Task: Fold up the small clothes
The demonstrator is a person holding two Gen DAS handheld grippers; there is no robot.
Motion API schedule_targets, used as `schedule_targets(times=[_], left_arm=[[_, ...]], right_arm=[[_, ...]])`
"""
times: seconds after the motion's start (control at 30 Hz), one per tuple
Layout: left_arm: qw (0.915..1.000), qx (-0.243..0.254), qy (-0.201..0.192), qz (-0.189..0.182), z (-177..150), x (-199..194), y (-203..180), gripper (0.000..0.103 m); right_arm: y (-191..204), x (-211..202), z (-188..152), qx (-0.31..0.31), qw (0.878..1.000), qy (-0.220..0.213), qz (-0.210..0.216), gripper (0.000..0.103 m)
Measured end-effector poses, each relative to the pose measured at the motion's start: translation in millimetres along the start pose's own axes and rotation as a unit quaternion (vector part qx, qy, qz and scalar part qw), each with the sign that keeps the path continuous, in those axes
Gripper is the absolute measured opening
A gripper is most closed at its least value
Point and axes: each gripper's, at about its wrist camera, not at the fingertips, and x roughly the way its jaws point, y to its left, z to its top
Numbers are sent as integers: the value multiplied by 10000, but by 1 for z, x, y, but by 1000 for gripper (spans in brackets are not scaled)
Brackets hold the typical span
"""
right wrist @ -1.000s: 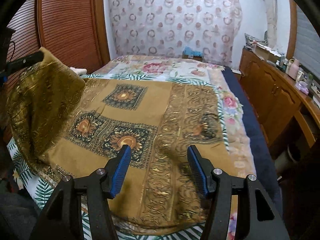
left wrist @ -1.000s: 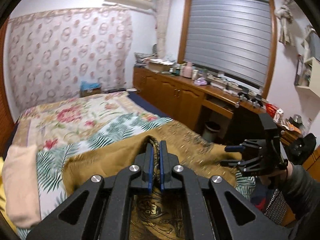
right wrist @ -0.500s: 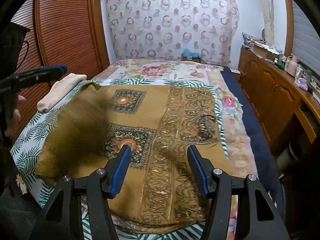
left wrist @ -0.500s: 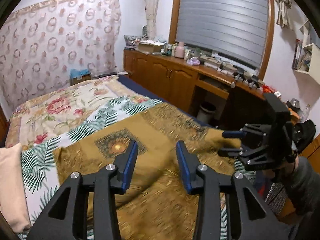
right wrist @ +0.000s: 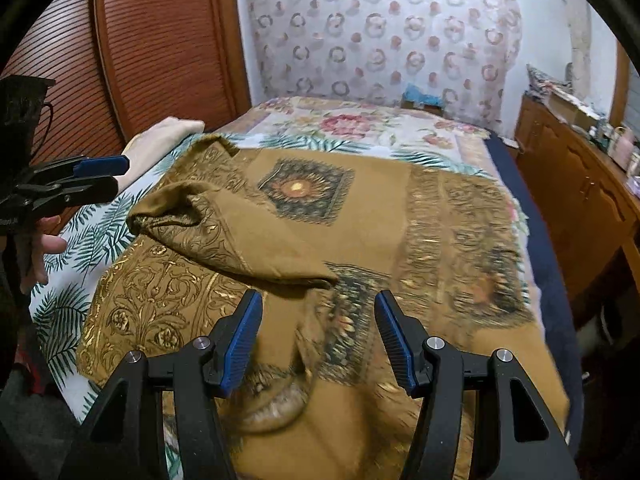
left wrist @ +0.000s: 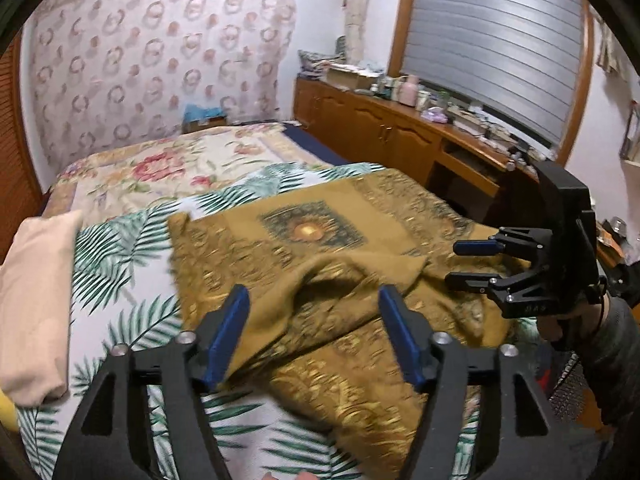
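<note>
At the far left of the bed [left wrist: 120, 312], a folded cream cloth [left wrist: 36, 300] lies on the palm-leaf sheet [left wrist: 124, 248], close beside the mustard scarf [left wrist: 248, 248] that is spread across the middle. The scarf, printed with gold scrolls and dark sunburst squares, lies mostly flat, but its near-left corner is turned over onto itself in a loose, puffed fold [right wrist: 224, 224] that rests on the cloth beneath. The left gripper [left wrist: 314, 330] hangs above that fold with its jaws opening; the blue pads [left wrist: 228, 332] stand wide and clear of the fabric, so nothing is gripped, though the folded edge lies below the gap between them. In the right wrist view this same gripper shows at the left edge [right wrist: 104, 178], with a hand [right wrist: 42, 248] under it, off the scarf's left side over the sheet. Further right, the right gripper [right wrist: 318, 330] is held over the scarf's near middle, jaws parted and empty, pads above the cloth and not pressing on it; in the left wrist view it appears at the right [left wrist: 468, 264], pointing leftward above the scarf's right border. Beyond the bed's right edge runs a wooden cabinet [left wrist: 380, 132] with clutter on top, under a window with a grey shutter [left wrist: 492, 48]. A patterned curtain [right wrist: 380, 32] hangs behind the bed.
</note>
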Motion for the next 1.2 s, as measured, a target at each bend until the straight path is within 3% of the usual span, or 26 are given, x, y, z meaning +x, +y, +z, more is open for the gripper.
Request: schedule_targets(times=[0.3, 0.4, 0.57, 0.67, 0.97, 1.2], left_arm=[[9990, -358, 33, 274, -21, 0, 25, 77], [9982, -473, 20, 362, -25, 0, 32, 77], [9968, -635, -53, 492, -31, -2, 43, 77], [9959, -690, -98, 579, -32, -3, 48, 77], [9941, -839, -126, 675, -36, -4, 54, 77], [9938, -844, -194, 696, -35, -7, 53, 77]], right_arm=[[-3, 35, 7, -15, 9995, 285, 103, 59], [-2, 37, 9, -67, 9995, 288, 127, 50], [3, 37, 11, -301, 9992, 270, 59, 15], [9, 31, 10, -355, 9993, 87, 68, 9], [19, -29, 19, -466, 9932, -1041, 217, 7], [11, -67, 13, -445, 9883, -1461, -61, 7]])
